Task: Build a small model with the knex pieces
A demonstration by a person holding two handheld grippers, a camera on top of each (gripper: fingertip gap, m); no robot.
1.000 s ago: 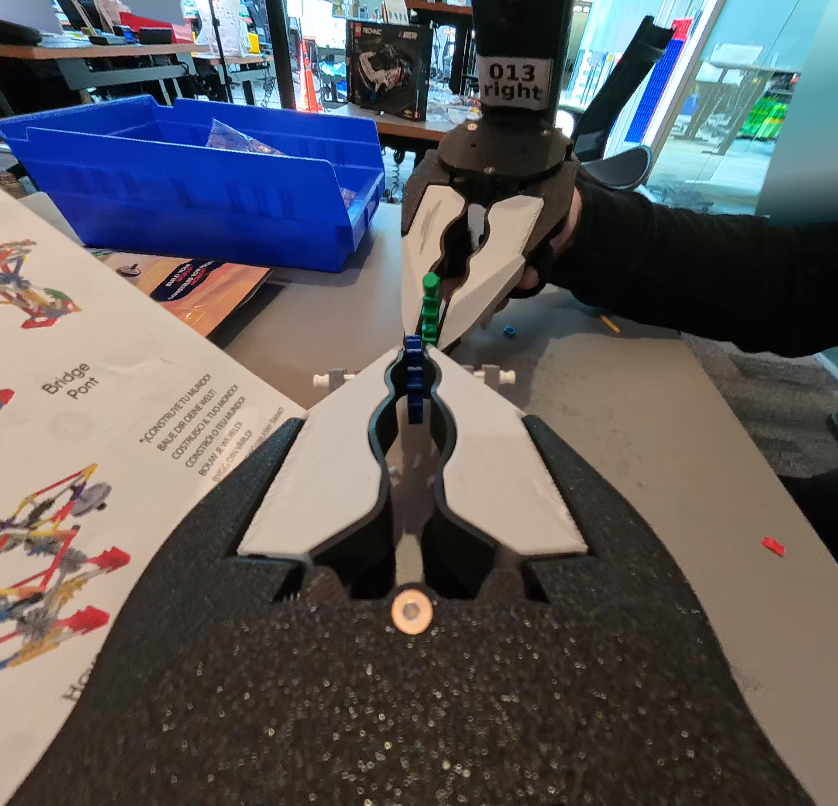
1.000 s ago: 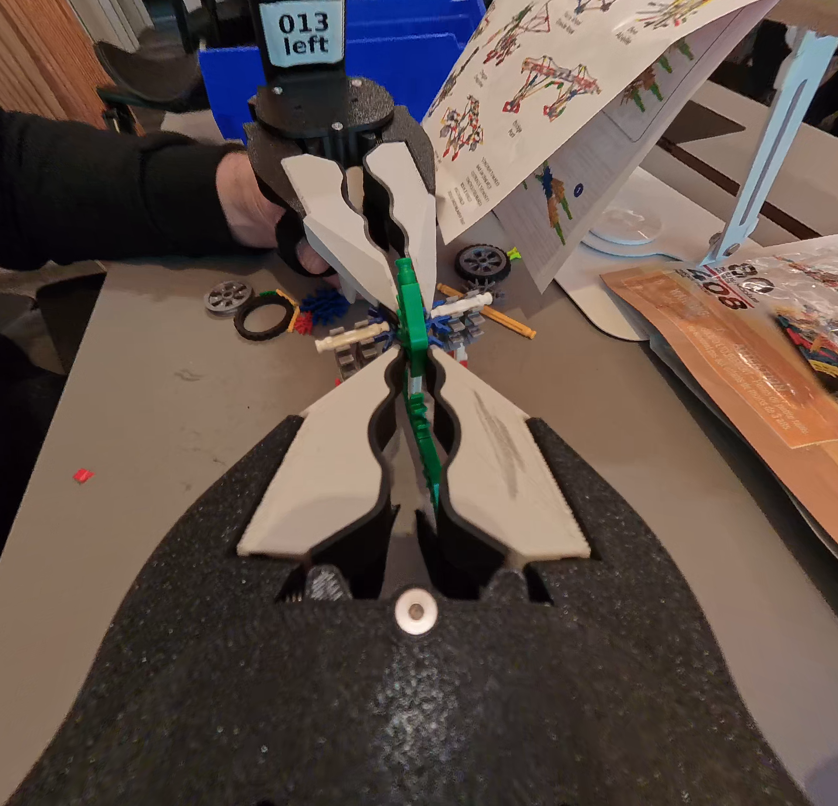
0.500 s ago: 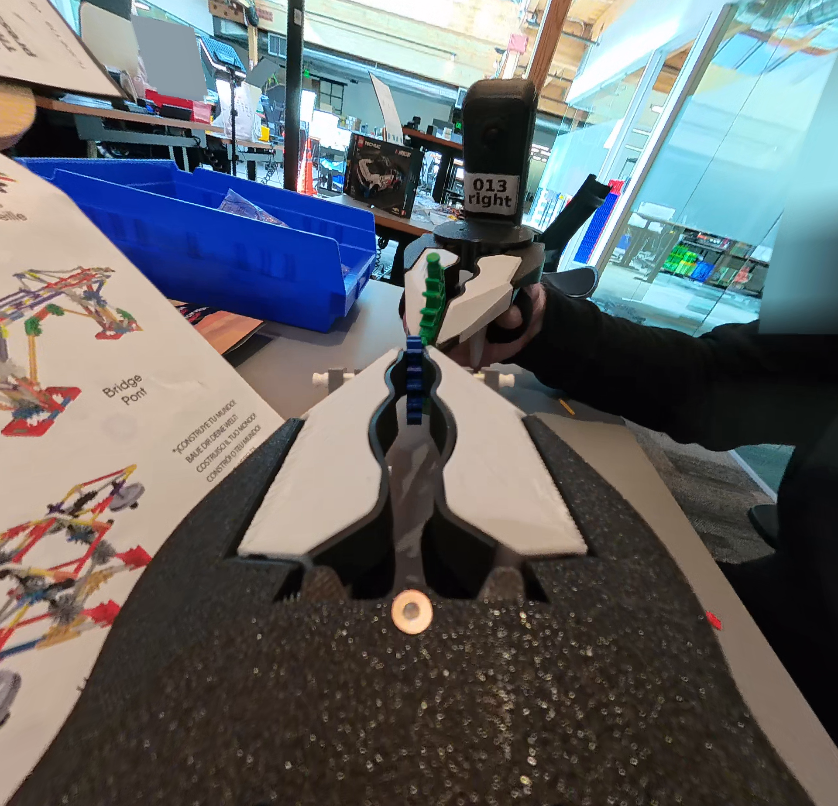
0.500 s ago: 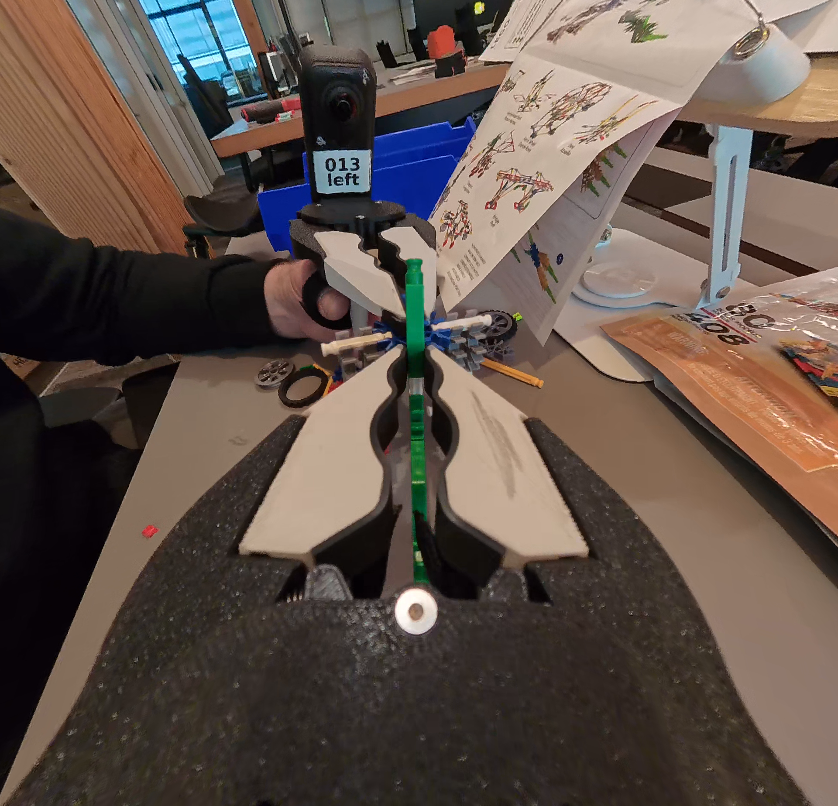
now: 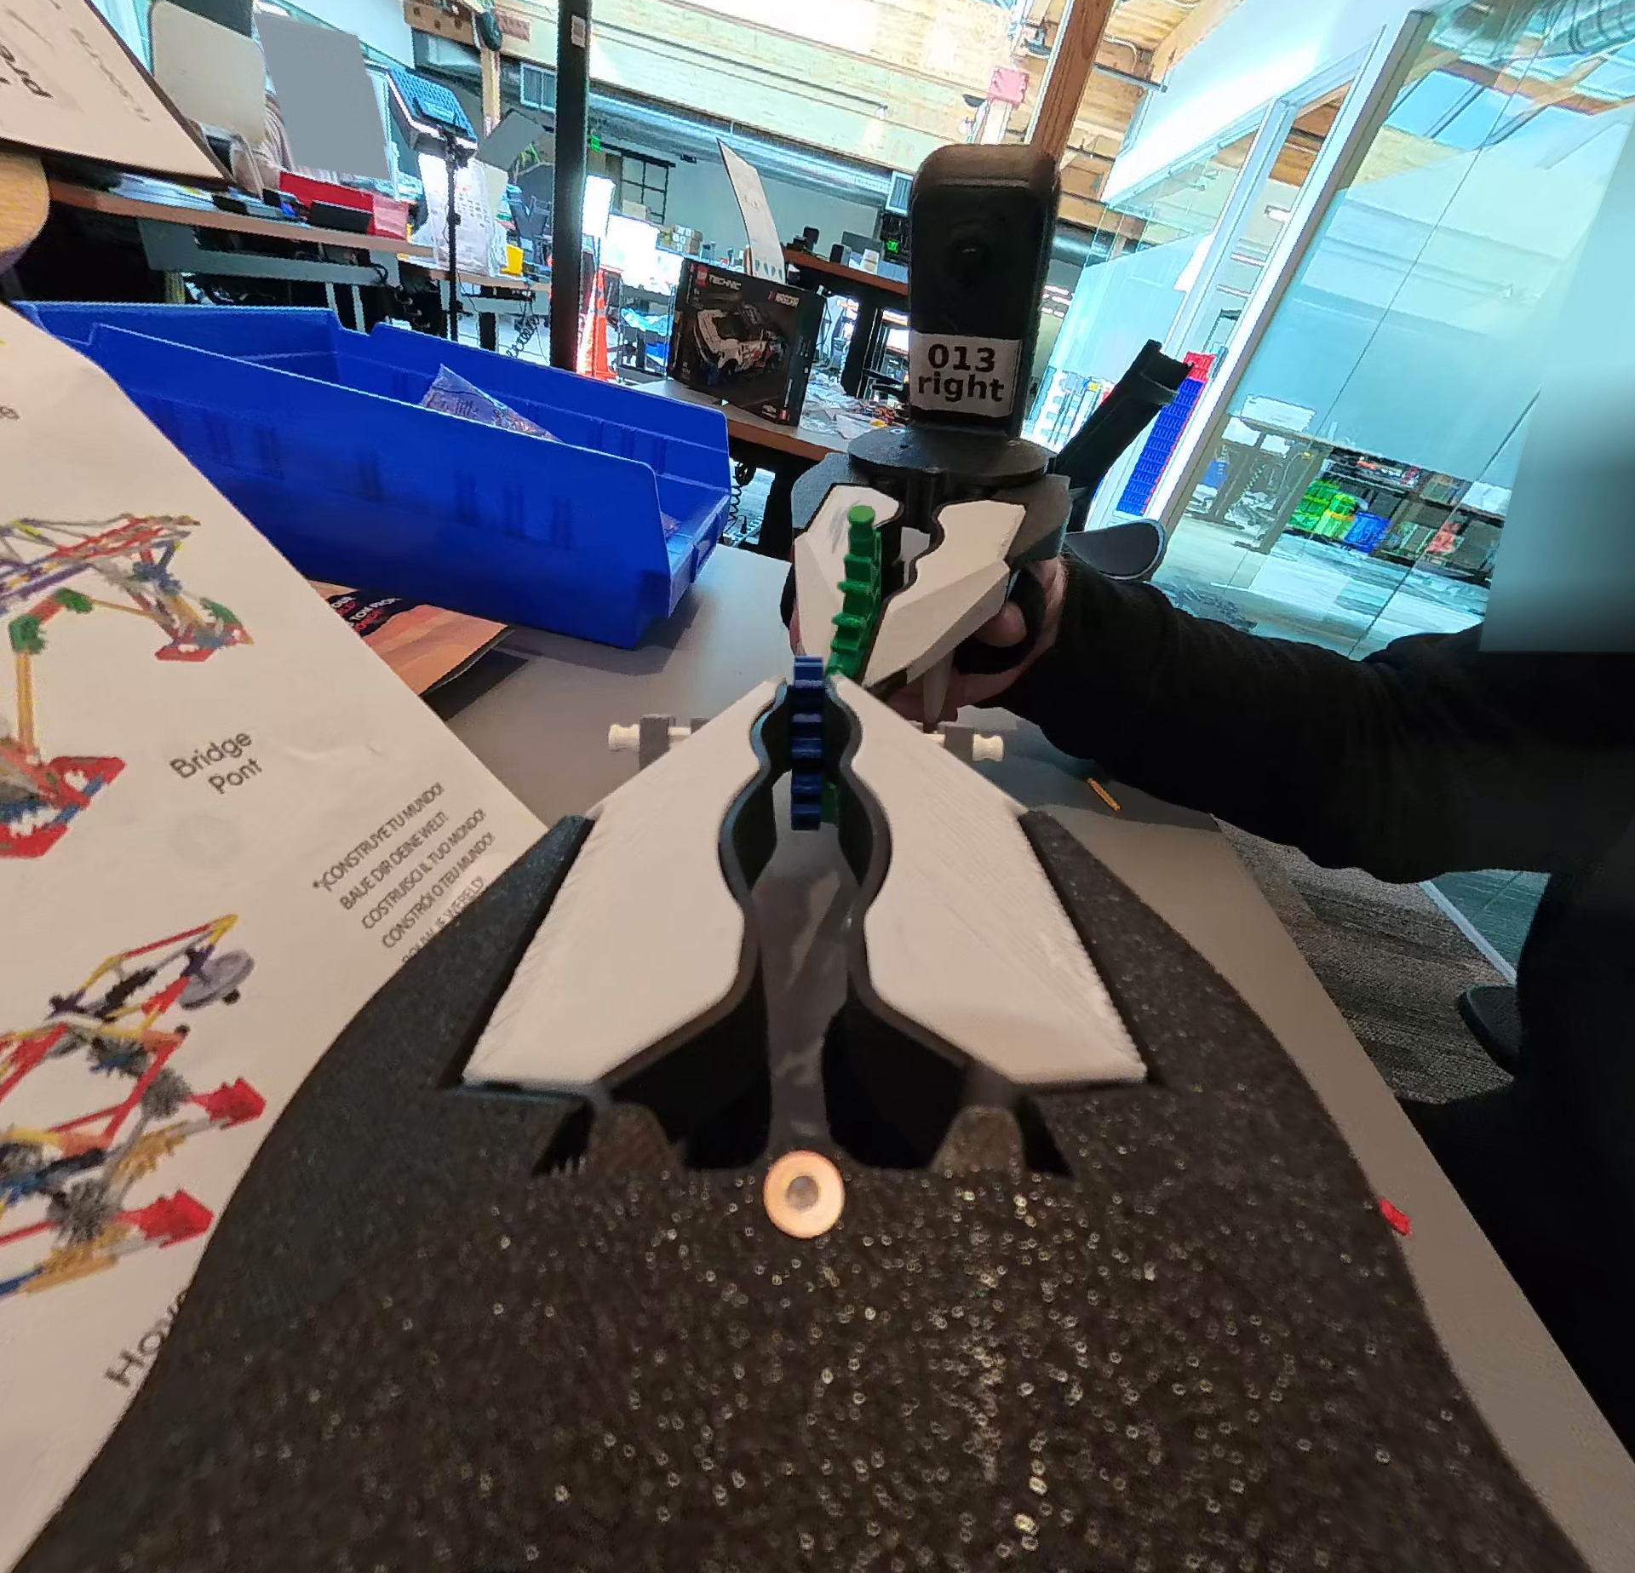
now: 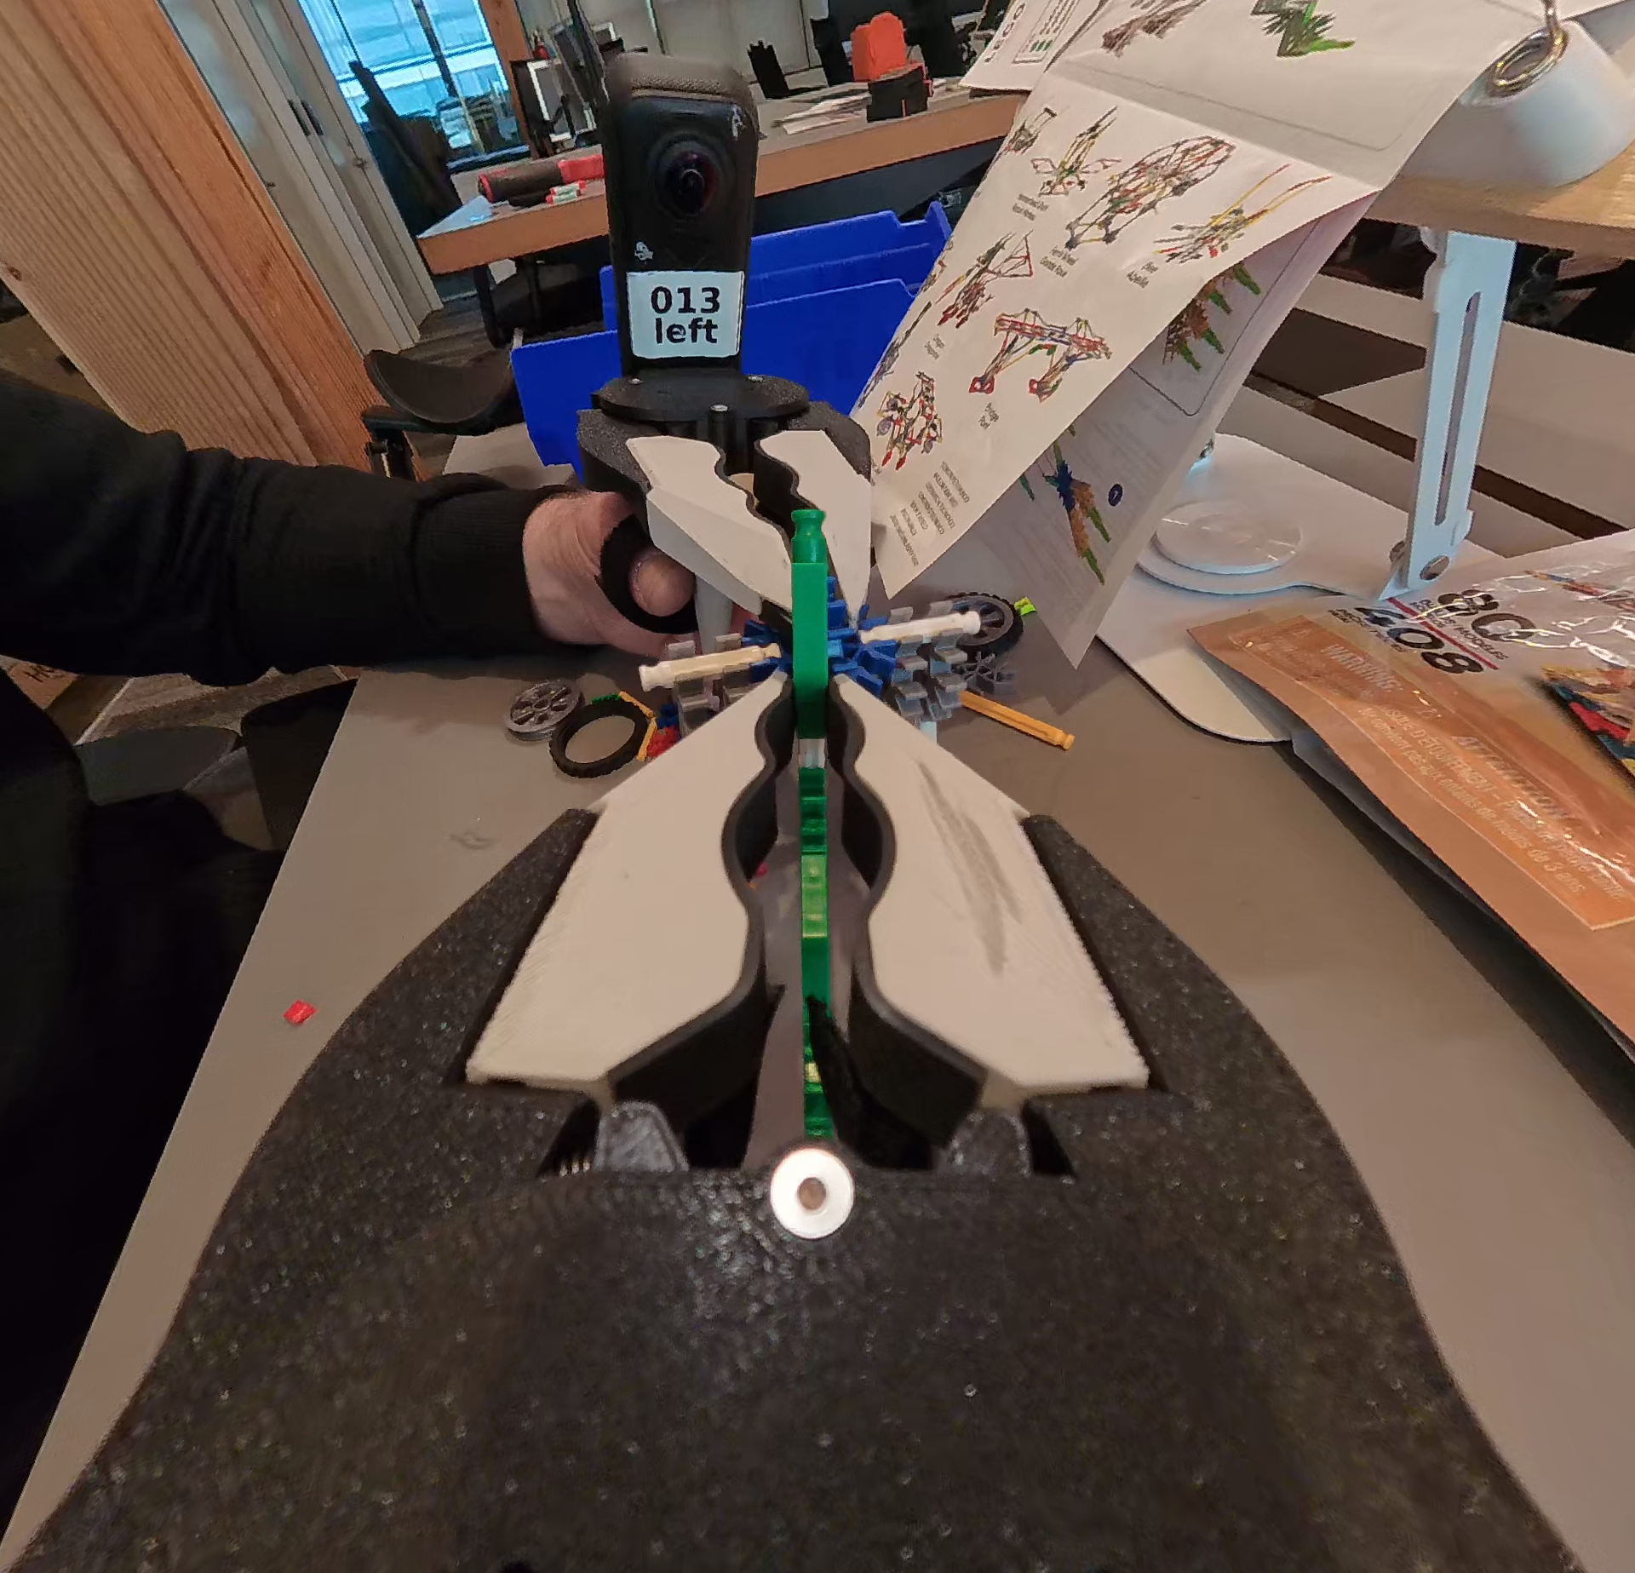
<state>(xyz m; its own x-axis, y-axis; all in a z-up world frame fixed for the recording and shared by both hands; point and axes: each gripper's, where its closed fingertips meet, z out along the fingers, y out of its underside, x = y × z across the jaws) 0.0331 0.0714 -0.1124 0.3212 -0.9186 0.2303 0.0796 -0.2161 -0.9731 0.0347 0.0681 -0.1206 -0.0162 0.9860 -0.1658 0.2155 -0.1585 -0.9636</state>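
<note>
- Slippage is the worry: the left tool (image 5: 807, 690) pinches only the thin edge of a blue toothed connector (image 5: 807, 747), so a sideways push from the other piece could twist it out.
- Same risk opposite: the right tool (image 6: 809, 690) grips a long green rod (image 6: 808, 610) near its middle, with plenty of rod sticking out ahead to lever it loose.
- White rods (image 6: 708, 670) plugged into the blue piece jut out sideways; a bump against either tool's fingers could pop them off, I'd judge.
- Left tool: fingers together, clamped on the blue connector, held up above the surface (image 5: 566, 708).
- Right tool: fingers together, clamped on the green rod, its tip meeting the blue connector between the two tools. Whether it is seated, I can't tell.
- Below them, towards the far edge of the surface: grey connectors (image 6: 929, 685), a black tyre (image 6: 594, 739), a grey wheel (image 6: 541, 709), a yellow rod (image 6: 1017, 719).
- Printed instruction sheet (image 6: 1062, 292) hangs close beside the left tool; a blue bin (image 5: 398, 469) sits behind it.
</note>
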